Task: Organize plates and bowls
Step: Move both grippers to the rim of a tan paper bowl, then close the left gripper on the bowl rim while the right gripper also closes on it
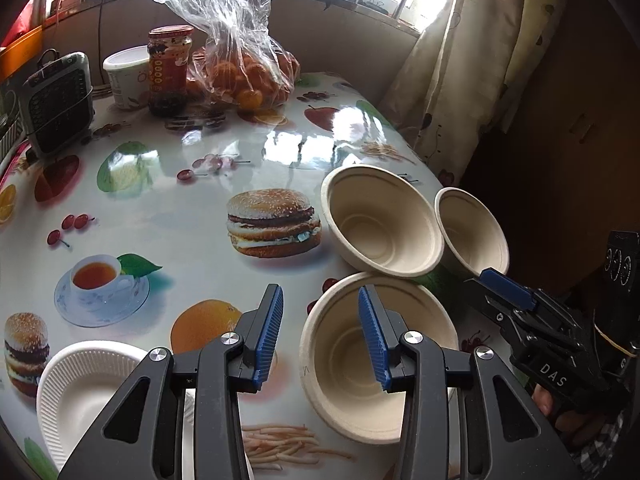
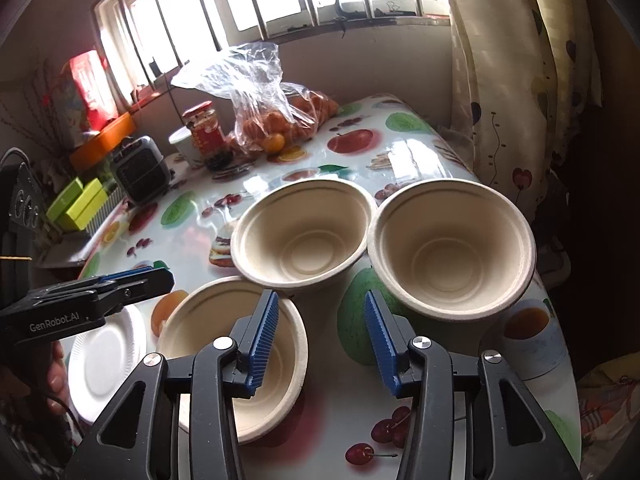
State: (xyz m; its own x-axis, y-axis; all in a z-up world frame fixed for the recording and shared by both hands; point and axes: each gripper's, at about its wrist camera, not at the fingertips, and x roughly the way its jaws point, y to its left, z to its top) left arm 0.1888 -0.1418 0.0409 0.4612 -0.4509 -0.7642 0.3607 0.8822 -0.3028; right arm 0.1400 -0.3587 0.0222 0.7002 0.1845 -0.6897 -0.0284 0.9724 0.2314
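Three beige pulp bowls stand close together on the printed table (image 1: 180,208): a near bowl (image 1: 344,360) (image 2: 200,344), a middle bowl (image 1: 380,220) (image 2: 300,232) and a right bowl (image 1: 472,232) (image 2: 452,244). A white paper plate (image 1: 80,384) (image 2: 104,356) lies to the left of the near bowl. My left gripper (image 1: 320,300) hovers open over the near bowl's left rim and touches nothing. My right gripper (image 2: 320,304) is open above the near bowl's right rim, and its pads are free. Each gripper appears side-on in the other's view, the right gripper (image 1: 492,280) and the left gripper (image 2: 160,276).
At the back of the table stand a plastic bag of oranges (image 1: 244,76), a red-lidded jar (image 1: 168,72), a white cup (image 1: 128,76) and a small grey heater (image 1: 60,104). A curtain (image 1: 460,64) hangs past the table's right edge. The right bowl sits near that edge.
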